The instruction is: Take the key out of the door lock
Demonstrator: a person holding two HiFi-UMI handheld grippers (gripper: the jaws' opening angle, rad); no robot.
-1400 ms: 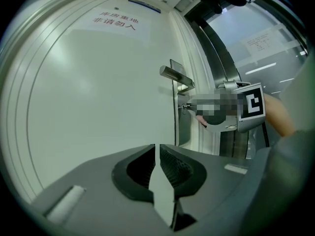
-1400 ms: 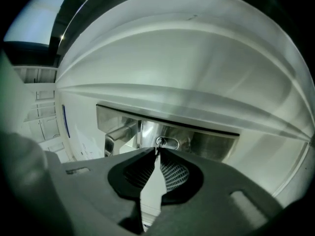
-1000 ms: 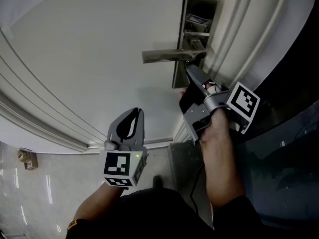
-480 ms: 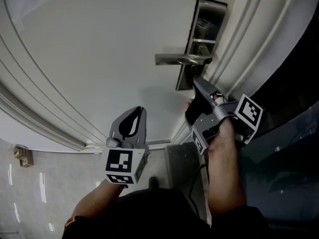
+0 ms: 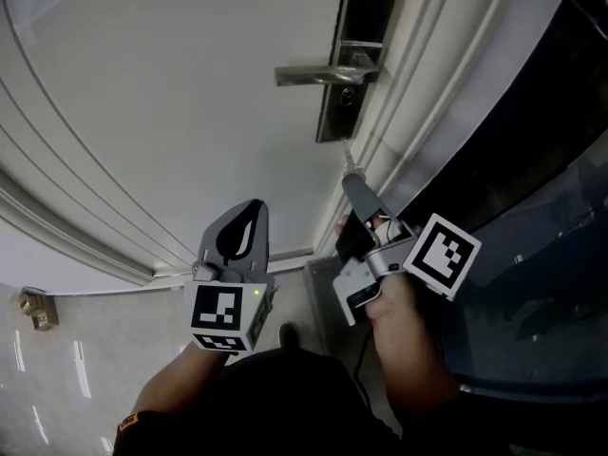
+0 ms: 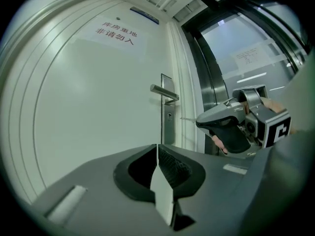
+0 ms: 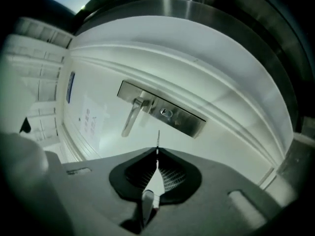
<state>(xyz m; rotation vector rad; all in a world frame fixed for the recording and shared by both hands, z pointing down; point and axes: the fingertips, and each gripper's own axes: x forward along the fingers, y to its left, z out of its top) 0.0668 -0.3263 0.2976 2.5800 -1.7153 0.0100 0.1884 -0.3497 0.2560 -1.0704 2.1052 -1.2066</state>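
Two grippers, key clear of the lock

Left gripper [image 5: 253,207] hangs before the bare white door [image 5: 142,84], jaws pressed together on nothing, open room all round. Lever handle [image 5: 309,74] sticks leftward off the lock plate [image 5: 353,27]; the keyhole [image 7: 166,112] sits unblocked. Right gripper [image 5: 351,182] pinches the key [image 7: 158,139] close by the door frame [image 5: 418,93], blade apart from the plate, long axis pointing at it.

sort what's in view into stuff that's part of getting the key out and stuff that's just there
Part of the job:
key, clamped in the right hand-held gripper, clear of the lock plate

Just there:
left hand-held gripper, shut on nothing
door handle
paper notice on the door
small object on the floor
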